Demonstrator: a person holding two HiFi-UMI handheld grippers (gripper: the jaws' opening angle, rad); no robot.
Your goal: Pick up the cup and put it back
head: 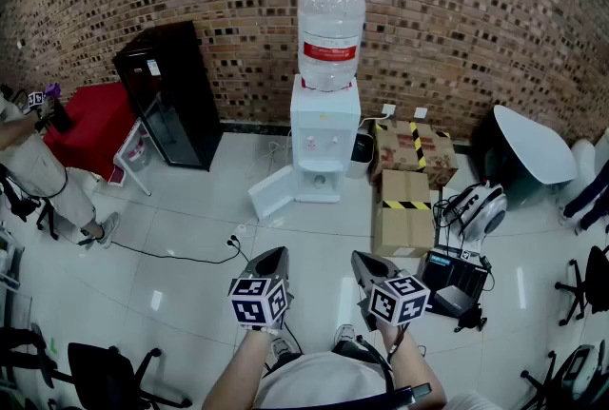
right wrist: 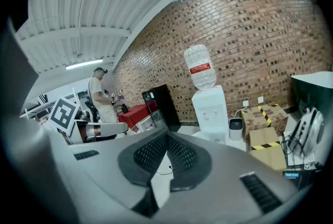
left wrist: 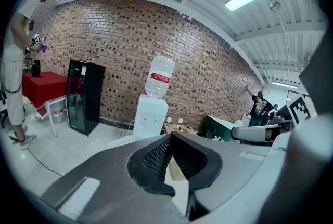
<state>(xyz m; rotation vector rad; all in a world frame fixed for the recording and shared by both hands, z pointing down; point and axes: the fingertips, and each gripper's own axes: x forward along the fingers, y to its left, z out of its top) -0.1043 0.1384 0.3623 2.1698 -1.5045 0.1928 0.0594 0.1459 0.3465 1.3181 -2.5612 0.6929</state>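
No cup can be made out in any view. In the head view both grippers are held side by side low over the white tiled floor, a few steps from a white water dispenser with a large bottle on top. My left gripper is shut with nothing between its pads. My right gripper is shut and empty too. The left gripper view has its jaws meeting at the tips, with the dispenser beyond them. The right gripper points toward the dispenser as well.
A black cabinet and a red-covered table stand left of the dispenser, with a person beside them. Cardboard boxes with hazard tape lie to its right, then gear and a white round table. A cable crosses the floor.
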